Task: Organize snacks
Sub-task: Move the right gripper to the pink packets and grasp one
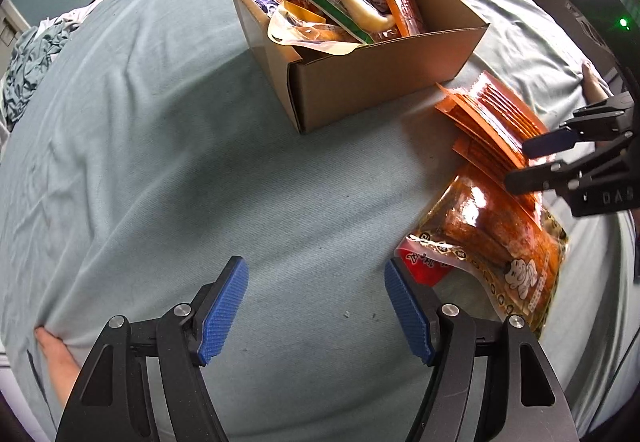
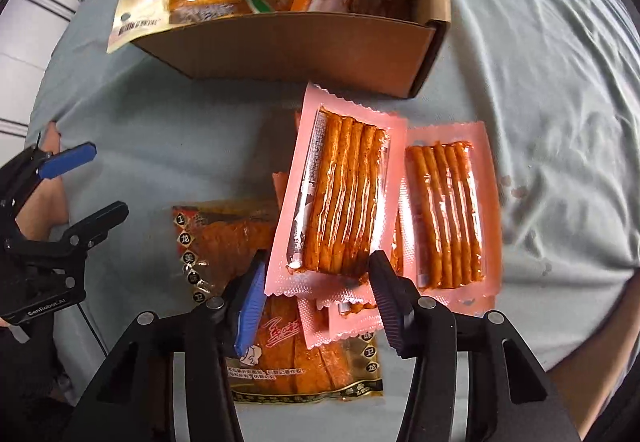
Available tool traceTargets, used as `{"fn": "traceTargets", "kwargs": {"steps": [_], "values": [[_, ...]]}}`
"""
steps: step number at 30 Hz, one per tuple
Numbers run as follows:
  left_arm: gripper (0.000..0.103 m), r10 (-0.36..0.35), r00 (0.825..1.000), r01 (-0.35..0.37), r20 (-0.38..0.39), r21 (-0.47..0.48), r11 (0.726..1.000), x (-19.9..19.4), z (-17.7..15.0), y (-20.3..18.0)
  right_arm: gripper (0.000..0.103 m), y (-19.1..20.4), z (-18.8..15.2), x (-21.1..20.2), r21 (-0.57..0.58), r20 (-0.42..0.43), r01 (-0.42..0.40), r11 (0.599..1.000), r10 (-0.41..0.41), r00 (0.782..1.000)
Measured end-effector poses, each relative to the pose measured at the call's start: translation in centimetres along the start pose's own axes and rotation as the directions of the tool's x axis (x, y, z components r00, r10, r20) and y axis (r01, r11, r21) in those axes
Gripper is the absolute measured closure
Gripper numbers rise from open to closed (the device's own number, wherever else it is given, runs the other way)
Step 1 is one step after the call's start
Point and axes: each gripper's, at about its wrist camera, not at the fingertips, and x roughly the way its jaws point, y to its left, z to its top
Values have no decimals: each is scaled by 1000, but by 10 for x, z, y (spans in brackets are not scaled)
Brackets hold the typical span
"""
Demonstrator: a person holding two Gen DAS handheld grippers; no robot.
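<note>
grey-blue sheet (image 1: 160,169) underlies all | cardboard box (image 1: 384,81) holds mixed snacks | big orange pack (image 2: 312,358) flat, near box | left gripper (image 1: 316,310) wide, empty | right gripper (image 2: 316,306) straddles pink stick packet (image 2: 340,193), jaws apart, grip uncertain

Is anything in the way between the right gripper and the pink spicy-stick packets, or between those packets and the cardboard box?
Nothing visible. The right gripper is open around the top pink packet's near edge. Only bare cloth lies between the packets and the cardboard box.
</note>
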Motion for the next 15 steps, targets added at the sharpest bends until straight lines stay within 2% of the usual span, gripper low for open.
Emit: {"fn": "traceTargets", "kwargs": {"steps": [4, 8, 11, 15], "values": [[32, 3, 1000, -3, -3, 10, 1000, 1, 1, -5, 54, -17, 6, 0, 82, 16, -39, 996, 38, 999], [32, 5, 1000, -5, -10, 23, 1000, 4, -1, -8, 68, -23, 10, -3, 64, 30, -50, 997, 49, 998], [32, 6, 1000, -6, -20, 21, 1000, 7, -1, -9, 69, -29, 9, -6, 43, -1, -71, 997, 71, 997], [32, 3, 1000, -3, -25, 20, 1000, 7, 0, -11, 68, -30, -1, -2, 48, -117, -93, 995, 98, 988]]}}
